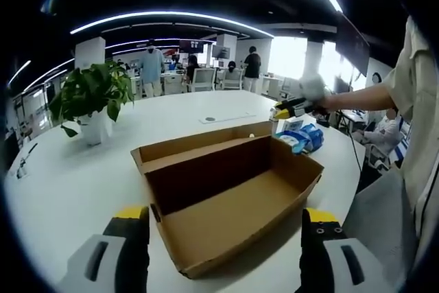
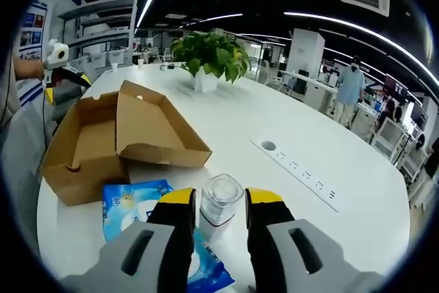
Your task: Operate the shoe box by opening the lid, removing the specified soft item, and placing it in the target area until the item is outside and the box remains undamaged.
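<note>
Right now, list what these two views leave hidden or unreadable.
- Blue packet: print too small; near end hidden behind the right gripper, right gripper view.
- Clear bottle: base hidden between the gripper's fingers.
- Shoe box: near inside wall unseen, left gripper view.

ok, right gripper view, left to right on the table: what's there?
Other gripper → shoe box → blue soft pack → clear bottle → table power strip. The potted plant sits further back.
</note>
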Demonstrator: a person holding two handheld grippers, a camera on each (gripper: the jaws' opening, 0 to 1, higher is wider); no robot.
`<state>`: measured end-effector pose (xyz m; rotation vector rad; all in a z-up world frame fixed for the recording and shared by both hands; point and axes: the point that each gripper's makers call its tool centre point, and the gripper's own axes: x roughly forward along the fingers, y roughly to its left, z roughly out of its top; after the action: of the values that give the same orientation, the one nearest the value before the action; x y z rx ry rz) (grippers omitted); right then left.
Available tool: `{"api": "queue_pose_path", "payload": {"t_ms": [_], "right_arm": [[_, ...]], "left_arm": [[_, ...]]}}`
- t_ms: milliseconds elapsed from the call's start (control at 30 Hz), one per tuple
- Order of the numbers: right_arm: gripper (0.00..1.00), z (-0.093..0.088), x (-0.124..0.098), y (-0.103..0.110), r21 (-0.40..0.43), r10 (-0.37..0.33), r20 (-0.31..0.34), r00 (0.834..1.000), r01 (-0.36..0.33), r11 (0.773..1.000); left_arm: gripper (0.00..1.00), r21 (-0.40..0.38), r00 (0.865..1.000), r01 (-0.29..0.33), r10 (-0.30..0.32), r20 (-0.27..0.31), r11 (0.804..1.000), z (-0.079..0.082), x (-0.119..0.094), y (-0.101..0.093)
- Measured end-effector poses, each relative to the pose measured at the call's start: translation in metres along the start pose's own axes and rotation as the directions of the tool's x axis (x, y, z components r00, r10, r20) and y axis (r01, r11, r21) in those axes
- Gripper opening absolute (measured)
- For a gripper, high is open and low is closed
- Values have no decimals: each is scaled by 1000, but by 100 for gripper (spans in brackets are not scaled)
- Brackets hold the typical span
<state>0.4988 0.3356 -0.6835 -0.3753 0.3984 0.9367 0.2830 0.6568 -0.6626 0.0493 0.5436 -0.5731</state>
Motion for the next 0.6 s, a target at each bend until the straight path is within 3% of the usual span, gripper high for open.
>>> {"api": "queue_pose_path", "payload": {"t_ms": [367, 600], "right_arm": [[28, 12, -13, -1, 34, -28, 11, 1000, 27, 999], [30, 32, -24, 12, 35, -39, 29, 999, 38, 999]], "left_arm": [[81, -4, 998, -60, 60, -34, 998, -7, 1, 12], [65, -5, 992, -107, 106, -61, 994, -11, -1, 22]]}}
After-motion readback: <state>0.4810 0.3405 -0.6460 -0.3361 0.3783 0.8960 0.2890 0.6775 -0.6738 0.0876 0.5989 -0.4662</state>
